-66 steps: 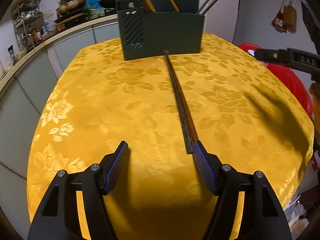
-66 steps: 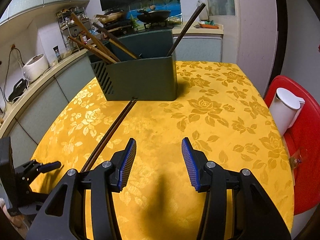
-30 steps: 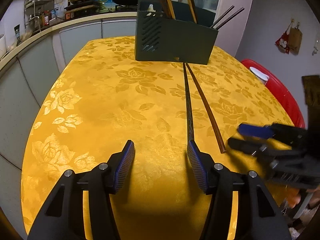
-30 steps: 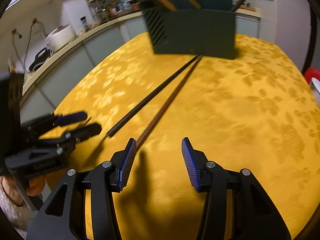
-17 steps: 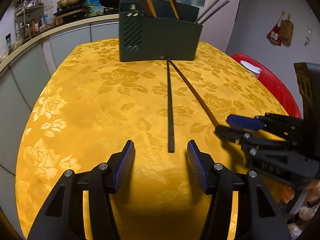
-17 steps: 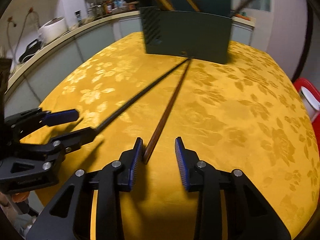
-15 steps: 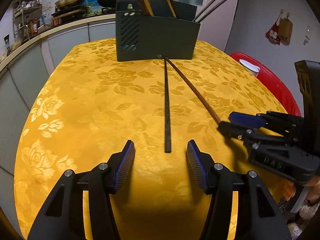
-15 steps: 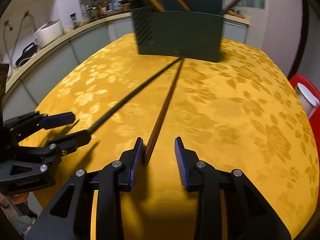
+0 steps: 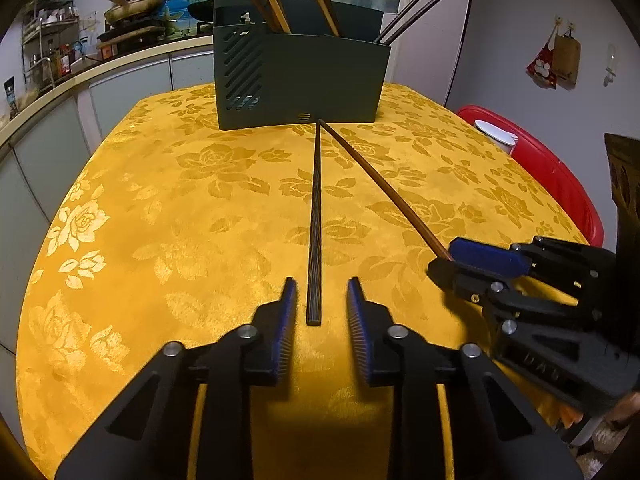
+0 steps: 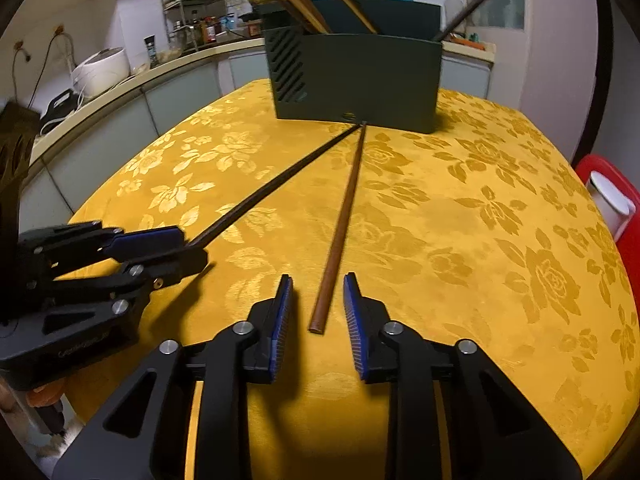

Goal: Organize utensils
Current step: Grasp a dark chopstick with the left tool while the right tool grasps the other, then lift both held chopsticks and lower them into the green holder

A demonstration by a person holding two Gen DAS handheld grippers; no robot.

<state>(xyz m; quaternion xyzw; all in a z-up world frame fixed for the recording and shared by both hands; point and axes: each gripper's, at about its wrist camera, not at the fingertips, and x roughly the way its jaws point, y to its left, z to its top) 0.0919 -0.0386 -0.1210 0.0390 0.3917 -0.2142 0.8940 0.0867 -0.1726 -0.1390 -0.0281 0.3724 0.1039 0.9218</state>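
I see the dark chopstick (image 9: 315,216) flat on the yellow surface (image 9: 160,220), its near end between my left gripper (image 9: 322,300)'s narrowly parted jaws, untouched. The brown chopstick (image 10: 340,224) lies likewise inside my right gripper (image 10: 318,306). Both tips meet at the holder (image 9: 300,80).

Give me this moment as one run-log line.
left tool: open, straddling dark chopstick | right tool: open, straddling brown chopstick | holder: behind, upright

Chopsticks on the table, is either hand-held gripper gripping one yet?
Neither. The dark chopstick and brown chopstick lie with near ends between open jaws, untouched.
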